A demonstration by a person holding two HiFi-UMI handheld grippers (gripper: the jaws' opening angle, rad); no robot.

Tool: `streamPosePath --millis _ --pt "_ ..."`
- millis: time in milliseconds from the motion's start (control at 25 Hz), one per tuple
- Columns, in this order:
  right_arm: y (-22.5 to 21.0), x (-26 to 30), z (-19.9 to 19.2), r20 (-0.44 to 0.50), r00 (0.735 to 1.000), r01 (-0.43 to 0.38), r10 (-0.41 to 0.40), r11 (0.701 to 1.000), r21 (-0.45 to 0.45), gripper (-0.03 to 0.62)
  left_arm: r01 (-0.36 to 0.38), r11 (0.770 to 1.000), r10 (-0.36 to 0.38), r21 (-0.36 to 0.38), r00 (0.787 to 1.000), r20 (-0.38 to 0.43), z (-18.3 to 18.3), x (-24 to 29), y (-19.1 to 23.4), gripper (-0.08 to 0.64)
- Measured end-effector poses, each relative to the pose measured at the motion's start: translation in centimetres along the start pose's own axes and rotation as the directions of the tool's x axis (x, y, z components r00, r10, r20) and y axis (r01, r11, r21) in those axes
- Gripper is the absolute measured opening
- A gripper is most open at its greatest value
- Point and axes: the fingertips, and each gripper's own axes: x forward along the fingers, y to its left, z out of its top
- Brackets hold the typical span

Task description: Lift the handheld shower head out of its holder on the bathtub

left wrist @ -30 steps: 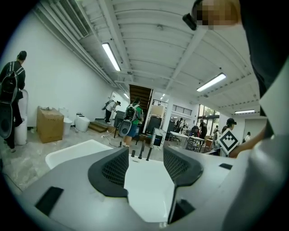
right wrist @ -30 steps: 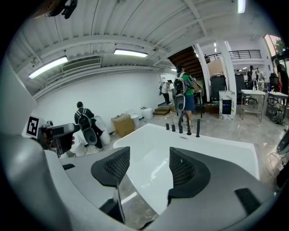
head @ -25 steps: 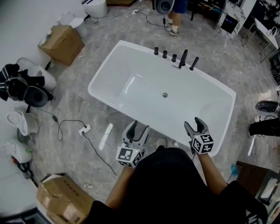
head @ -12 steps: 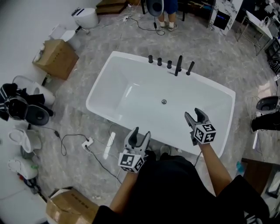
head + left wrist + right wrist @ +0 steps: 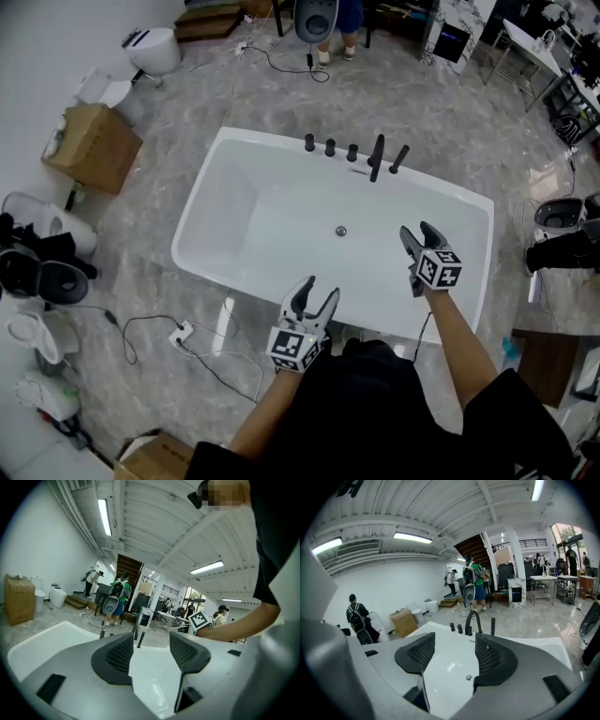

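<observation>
A white bathtub (image 5: 234, 272) fills the middle of the head view. Black fittings stand in a row on its far rim: three knobs, a curved spout (image 5: 376, 157) and, rightmost, the slim black handheld shower head (image 5: 398, 158) upright in its holder. In the right gripper view that shower head (image 5: 492, 626) rises just right of the spout (image 5: 472, 620). My right gripper (image 5: 418, 232) hovers open over the tub's right part, well short of the fittings. My left gripper (image 5: 314, 289) is open above the near rim. Both hold nothing.
A cardboard box (image 5: 92, 145) and a toilet (image 5: 155, 49) stand at the far left. Cables and a power strip (image 5: 183, 330) lie on the floor by the tub's near left side. A person (image 5: 328, 19) stands beyond the tub. Dark gear (image 5: 562, 248) sits at the right.
Both grippers have moved forward toward the tub; the left one has come up to the near rim, the right one is farther over the basin. The head view has shifted accordingly.
</observation>
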Motion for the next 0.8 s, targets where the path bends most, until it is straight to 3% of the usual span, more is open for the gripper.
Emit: streamPosePath --millis 320,520,800 --pt "-6.9 6.2 2.5 0.000 0.996 0.087 -0.087 0.996 0.036 0.241 0.087 0.995 -0.084 0.044 0.994 -0.071 -0.9 4.9 0.1 0.222" --pt "-13.0 9.7 2.5 -0.018 0.997 0.082 -0.082 0.996 0.041 0.241 0.101 0.992 -0.094 0.076 0.991 -0.091 -2.3 10.0 -2.1 0.225" --pt "-14.8 15.4 3.9 -0.044 0.997 0.062 -0.062 0.998 -0.005 0.241 0.101 0.994 -0.098 0.053 0.993 -0.059 -1.0 15.0 0.0 0.225"
